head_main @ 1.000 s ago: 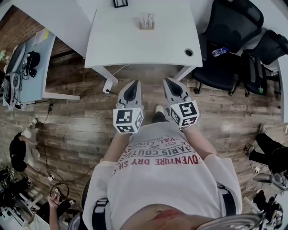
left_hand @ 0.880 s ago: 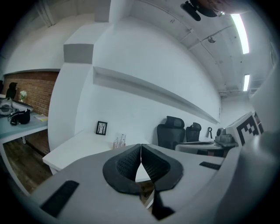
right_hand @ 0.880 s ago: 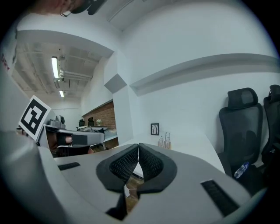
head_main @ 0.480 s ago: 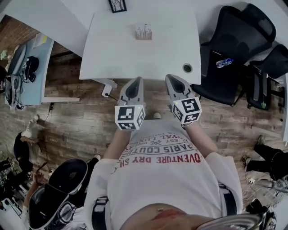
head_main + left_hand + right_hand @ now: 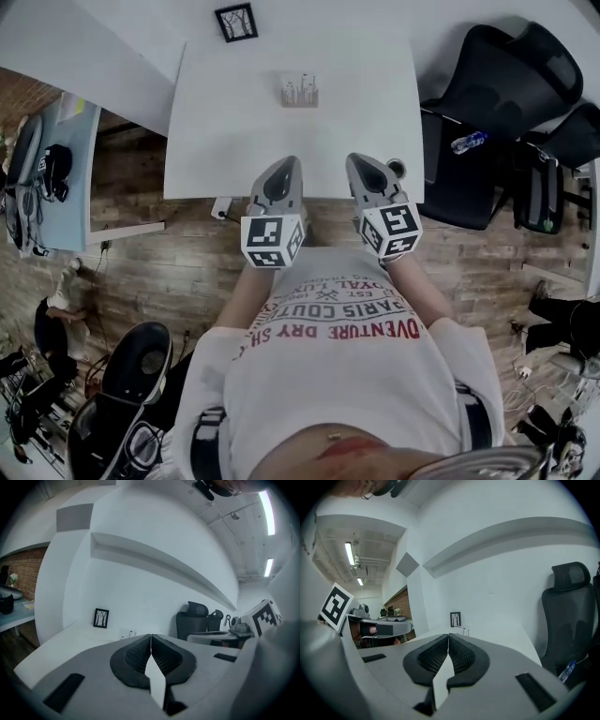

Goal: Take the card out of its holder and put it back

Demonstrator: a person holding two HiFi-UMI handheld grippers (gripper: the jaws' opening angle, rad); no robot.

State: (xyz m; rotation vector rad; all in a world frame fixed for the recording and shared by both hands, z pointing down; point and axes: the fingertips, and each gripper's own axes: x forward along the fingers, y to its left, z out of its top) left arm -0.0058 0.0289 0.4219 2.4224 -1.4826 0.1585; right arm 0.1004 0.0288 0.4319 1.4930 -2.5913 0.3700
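Table (image 5: 234, 131) white; floor (image 5: 169, 272) brown wood planks; chair (image 5: 497, 84) black; right gripper (image 5: 448, 637) grey.

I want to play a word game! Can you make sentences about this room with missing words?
The left gripper and the right gripper both have their jaws ____.
The card holder stands on the white ____.
The water bottle lies on a black ____.
The framed picture stands ____ from the person than the card holder.
Missing words: shut, table, chair, farther.

Head camera looks steeply down on the table (image 5: 244, 131); cameras on the left gripper (image 5: 286, 165) and right gripper (image 5: 360, 161) look along their jaws (very close); all 3 share the framed picture (image 5: 235, 22).
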